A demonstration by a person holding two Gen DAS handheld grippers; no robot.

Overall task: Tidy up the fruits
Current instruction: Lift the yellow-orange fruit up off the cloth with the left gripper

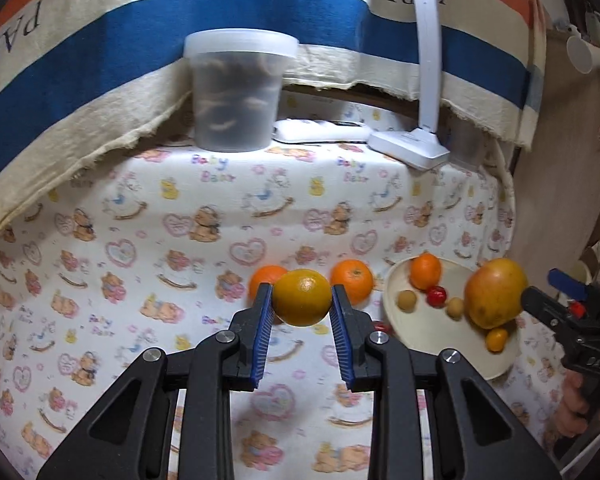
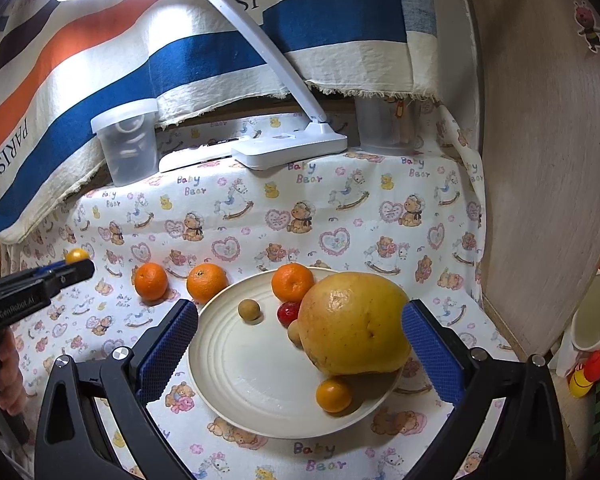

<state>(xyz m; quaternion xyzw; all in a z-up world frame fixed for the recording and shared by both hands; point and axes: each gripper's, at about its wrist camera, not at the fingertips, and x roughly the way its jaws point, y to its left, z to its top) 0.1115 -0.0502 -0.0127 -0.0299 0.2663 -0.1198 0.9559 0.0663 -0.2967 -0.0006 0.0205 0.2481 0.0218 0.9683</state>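
1. Gripping a yellow-orange citrus [image 1: 302, 297], the left gripper [image 1: 301, 300] has both blue pads pressed on the fruit's sides. The fruit hangs clear of the cloth [image 1: 140, 216]; only its widest part sits between the pads, near their tips.
2. Right gripper [image 2: 300, 332]: released, jaws wide, hovering over the plate [image 2: 240, 380] with the big yellow fruit [image 2: 354, 324] between the pads. The right pad is just beside the fruit; whether it touches cannot be told. The left pad stands well apart.
3. Plate contents, right wrist view: big fruit at 3 o'clock, orange [image 2: 292, 282] at 12, red fruit [image 2: 287, 313] near centre, two small brown fruits [image 2: 249, 311], and a small orange fruit [image 2: 333, 395] at 5 near the rim.
4. Still on the cloth: two oranges [image 2: 151, 281], at 10 o'clock off the plate, close together.
5. Judgement: the carried citrus is probably bound for the plate; free space lies at 7 to 9 o'clock.
6. Risks:
   - Round fruit held near the pad tips could slip or roll out if the grip eases or the hand tilts.
   - The two grippers are near each other; the left approach could strike the right one.
   - A fruit released high may roll and knock the small ones over the rim.
   - Closing on the big fruit off-centre could push it against the small fruit at 5.
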